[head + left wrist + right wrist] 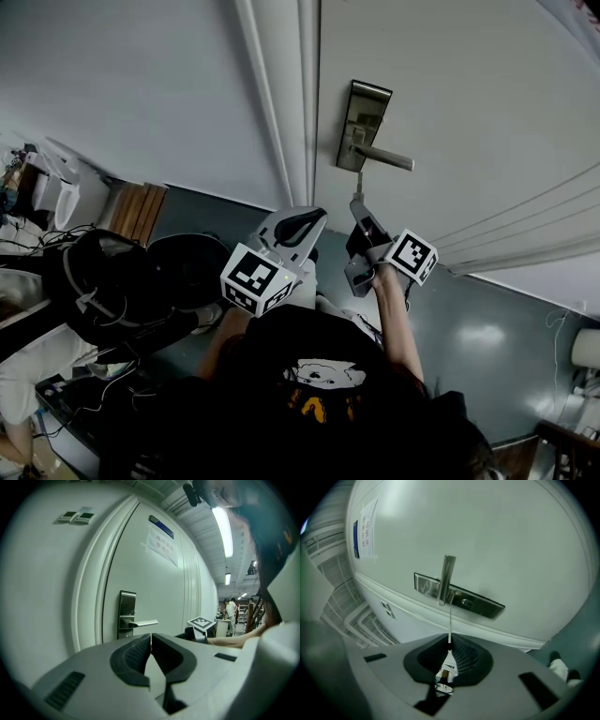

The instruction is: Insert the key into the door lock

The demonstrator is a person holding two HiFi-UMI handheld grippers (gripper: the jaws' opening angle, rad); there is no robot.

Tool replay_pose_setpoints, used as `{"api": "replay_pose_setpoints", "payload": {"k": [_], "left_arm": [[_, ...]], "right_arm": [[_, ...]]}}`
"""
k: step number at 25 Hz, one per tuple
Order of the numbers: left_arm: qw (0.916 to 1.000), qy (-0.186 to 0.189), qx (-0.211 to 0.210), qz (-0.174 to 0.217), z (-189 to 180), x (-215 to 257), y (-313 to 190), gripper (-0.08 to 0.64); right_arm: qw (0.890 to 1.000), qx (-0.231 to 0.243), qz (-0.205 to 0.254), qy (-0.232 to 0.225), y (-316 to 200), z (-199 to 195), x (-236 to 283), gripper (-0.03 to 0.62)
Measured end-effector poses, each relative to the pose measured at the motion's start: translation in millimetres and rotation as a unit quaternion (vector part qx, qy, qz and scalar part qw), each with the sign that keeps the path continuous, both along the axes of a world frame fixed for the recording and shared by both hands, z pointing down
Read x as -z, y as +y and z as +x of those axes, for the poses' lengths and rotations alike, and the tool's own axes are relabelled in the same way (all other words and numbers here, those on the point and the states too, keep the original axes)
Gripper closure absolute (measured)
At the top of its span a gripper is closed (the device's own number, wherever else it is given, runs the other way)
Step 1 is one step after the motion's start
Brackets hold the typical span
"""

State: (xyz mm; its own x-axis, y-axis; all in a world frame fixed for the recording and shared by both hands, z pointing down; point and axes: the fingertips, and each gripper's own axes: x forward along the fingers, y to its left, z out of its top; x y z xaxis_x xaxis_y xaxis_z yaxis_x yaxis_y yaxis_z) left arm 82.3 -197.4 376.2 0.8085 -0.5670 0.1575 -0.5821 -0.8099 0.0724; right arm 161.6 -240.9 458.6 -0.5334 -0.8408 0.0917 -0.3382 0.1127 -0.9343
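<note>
The right hand-held gripper (449, 645) grasps the key (450, 620), whose blade points at the lock (465, 603) and ends near the handle (446, 576). The left hand-held gripper (151, 641) is clenched on nothing and faces the door (159, 588).

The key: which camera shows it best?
The right gripper view. There the key stands edge-on between the shut jaws of the right hand-held gripper, pointing at the lock plate. The head view shows only a thin sliver below the handle; the left gripper view does not show it.
</note>
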Motion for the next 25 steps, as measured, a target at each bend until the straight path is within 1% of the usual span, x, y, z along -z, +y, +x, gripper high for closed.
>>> {"api": "replay_pose_setpoints", "payload": {"k": [5,11,19,25], "left_arm": [[1.0,-0.001,-0.001,0.005,-1.2,-1.1,-3.0,0.547],[1.0,0.001,-0.001,0.002,0.3,-6.3,-8.5,0.546],[1.0,0.0,0.001,0.005,-1.3,-11.0,-12.6,0.547],[1.0,0.0,0.002,0.008,-6.2,-19.2,-11.3,0.546]], "right_arm": [[1.0,0.005,0.004,0.006,-11.9,0.7,-5.4,0.571],[1.0,0.015,-0.005,0.009,-25.8,-2.4,-22.5,0.571],[0.999,0.006,-0.007,-0.035,-46.8,-1.9,-29.4,0.571],[0.999,0.001,-0.004,-0.053,-60.2,-3.0,-33.5,0.571]]}}
